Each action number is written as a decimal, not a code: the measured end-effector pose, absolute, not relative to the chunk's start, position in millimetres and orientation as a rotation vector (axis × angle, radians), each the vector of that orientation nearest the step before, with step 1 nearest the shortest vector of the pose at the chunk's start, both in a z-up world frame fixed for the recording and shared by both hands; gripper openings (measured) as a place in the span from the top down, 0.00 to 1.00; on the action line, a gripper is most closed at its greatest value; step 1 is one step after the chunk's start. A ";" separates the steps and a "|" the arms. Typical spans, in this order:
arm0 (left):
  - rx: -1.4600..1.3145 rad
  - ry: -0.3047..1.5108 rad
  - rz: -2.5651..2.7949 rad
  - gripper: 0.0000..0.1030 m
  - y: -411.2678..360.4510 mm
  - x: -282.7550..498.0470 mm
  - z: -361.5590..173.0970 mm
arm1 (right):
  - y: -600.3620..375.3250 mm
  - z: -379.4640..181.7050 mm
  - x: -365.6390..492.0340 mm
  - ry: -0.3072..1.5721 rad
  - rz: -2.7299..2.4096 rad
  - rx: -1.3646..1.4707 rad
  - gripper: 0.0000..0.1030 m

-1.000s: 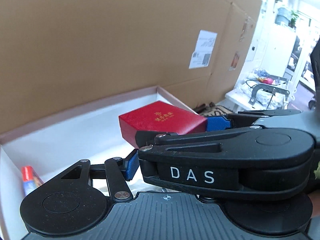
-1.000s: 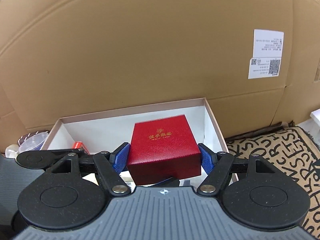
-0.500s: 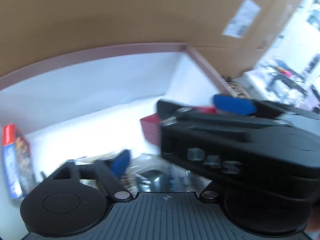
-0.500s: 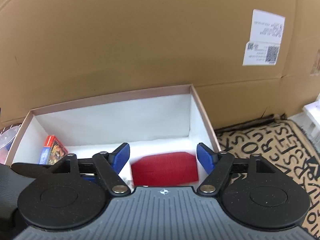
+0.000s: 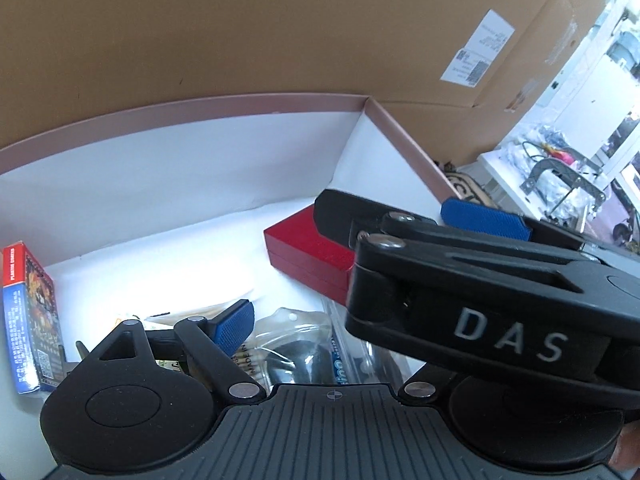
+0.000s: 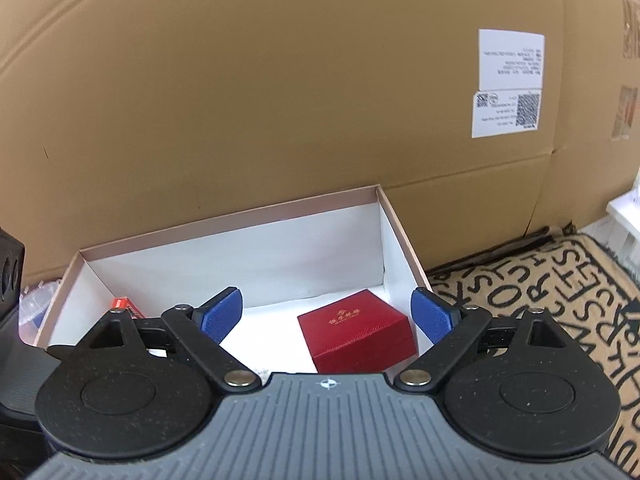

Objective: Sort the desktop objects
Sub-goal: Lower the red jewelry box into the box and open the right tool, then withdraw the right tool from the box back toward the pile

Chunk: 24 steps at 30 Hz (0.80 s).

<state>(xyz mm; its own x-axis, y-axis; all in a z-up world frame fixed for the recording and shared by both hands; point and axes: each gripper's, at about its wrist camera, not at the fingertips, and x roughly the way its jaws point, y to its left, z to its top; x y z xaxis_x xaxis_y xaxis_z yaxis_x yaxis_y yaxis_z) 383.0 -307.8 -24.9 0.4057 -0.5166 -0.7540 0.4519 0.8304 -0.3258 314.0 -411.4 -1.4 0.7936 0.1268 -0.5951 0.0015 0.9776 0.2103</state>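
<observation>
A red gift box [image 6: 356, 334] with gold lettering lies in the right corner of the white storage box [image 6: 228, 220]. It also shows in the left wrist view [image 5: 308, 254], partly hidden by my right gripper [image 5: 400, 220]. My right gripper [image 6: 328, 312] is open and empty, raised above the red box. My left gripper's right finger is hidden behind the right gripper; only its left blue pad [image 5: 234, 326] shows, over clear plastic packets [image 5: 296, 344] at the storage box [image 5: 180, 108] front.
A red and blue card pack [image 5: 30, 316] stands at the storage box's left wall, also visible in the right wrist view [image 6: 126, 306]. A big cardboard sheet [image 6: 280, 80] stands behind. A patterned mat [image 6: 552, 292] lies to the right.
My right gripper lowered the red box into the storage box, let go of it, opened and drew back upward. My left gripper swung down toward the packets.
</observation>
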 end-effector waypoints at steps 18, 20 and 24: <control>0.011 0.696 -0.659 0.11 -283.3 320.5 29.1 | -397.0 37.7 274.0 0.548 0.116 0.231 0.01; 0.012 0.675 -0.661 0.10 -277.1 313.9 36.2 | -393.0 45.3 266.5 0.526 0.124 0.232 0.01; 0.015 0.614 -0.667 0.10 -264.9 297.2 50.4 | -385.5 58.9 251.9 0.489 0.137 0.235 0.01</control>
